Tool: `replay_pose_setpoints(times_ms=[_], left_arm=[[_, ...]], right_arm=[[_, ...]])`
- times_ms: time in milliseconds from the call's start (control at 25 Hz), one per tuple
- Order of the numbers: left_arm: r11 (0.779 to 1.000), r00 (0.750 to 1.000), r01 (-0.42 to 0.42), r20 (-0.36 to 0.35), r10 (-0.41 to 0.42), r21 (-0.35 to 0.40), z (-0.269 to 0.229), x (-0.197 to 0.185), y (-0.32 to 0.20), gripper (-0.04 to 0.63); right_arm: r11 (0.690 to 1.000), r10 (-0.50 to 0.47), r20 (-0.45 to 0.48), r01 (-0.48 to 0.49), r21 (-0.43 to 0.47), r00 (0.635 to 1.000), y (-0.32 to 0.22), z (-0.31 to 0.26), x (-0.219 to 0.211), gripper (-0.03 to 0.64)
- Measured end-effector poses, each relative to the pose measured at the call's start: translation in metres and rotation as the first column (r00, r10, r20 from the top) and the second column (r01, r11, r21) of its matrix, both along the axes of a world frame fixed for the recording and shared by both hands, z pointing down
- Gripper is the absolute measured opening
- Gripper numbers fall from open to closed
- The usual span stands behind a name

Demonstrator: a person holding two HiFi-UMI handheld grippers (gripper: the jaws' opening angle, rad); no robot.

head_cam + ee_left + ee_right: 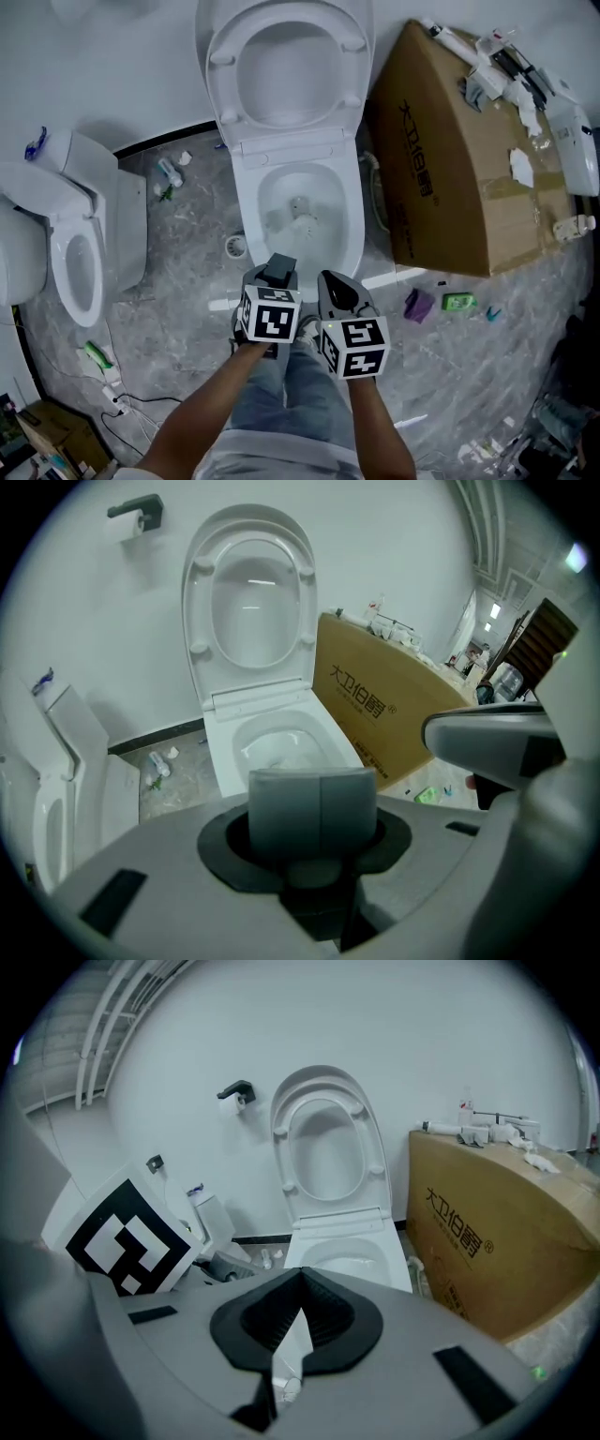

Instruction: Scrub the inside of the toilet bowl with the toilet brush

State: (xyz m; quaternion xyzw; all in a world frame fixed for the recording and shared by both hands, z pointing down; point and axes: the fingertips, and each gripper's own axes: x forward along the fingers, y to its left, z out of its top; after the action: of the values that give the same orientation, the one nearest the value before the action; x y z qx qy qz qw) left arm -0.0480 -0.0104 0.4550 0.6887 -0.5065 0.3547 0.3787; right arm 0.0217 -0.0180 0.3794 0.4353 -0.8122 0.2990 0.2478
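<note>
Brush (pixel 314 808) is clamped by its grey handle in the left gripper (pixel 278 269), with the head apparently down in the bowl (pixel 251 202) (hard to be sure). Right gripper (pixel 339 292) is closed on nothing. Looks mid-scrub, so next up is sweeps round the wall. Only the head view sees into the bowl, and only the left gripper view shows the clamp.

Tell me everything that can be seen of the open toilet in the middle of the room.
The toilet is white and glossy, as ceramic looks. Its seat and lid are both raised and lean back towards the wall. The oval bowl is open, with a small pale thing low inside, too small to tell what it is. The toilet stands on the grey, stone-like floor, close beside a brown cardboard box at the picture's right.
</note>
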Motion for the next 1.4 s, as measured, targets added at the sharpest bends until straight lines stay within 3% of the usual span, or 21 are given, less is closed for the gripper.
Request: replay_pose_setpoints(times_ms=[520, 760, 1400], left_arm=[[0.983, 0.997, 0.065, -0.043, -0.058, 0.171, -0.134, -0.018, 0.004, 0.152], [0.956, 0.998, 0.064, -0.043, -0.053, 0.288, -0.195, -0.020, 0.009, 0.152], [0.878, 0.996, 0.074, -0.080, -0.041, 0.474, -0.285, -0.029, 0.003, 0.152]], right_arm=[[0.991, -0.048, 0.055, 0.041, 0.125, 0.997, 0.000, -0.111, -0.022, 0.000], [0.984, -0.061, 0.076, 0.047, 0.173, 0.995, 0.008, -0.156, -0.024, 0.000], [0.955, -0.098, 0.097, 0.067, 0.289, 0.990, 0.009, -0.226, -0.039, -0.002]])
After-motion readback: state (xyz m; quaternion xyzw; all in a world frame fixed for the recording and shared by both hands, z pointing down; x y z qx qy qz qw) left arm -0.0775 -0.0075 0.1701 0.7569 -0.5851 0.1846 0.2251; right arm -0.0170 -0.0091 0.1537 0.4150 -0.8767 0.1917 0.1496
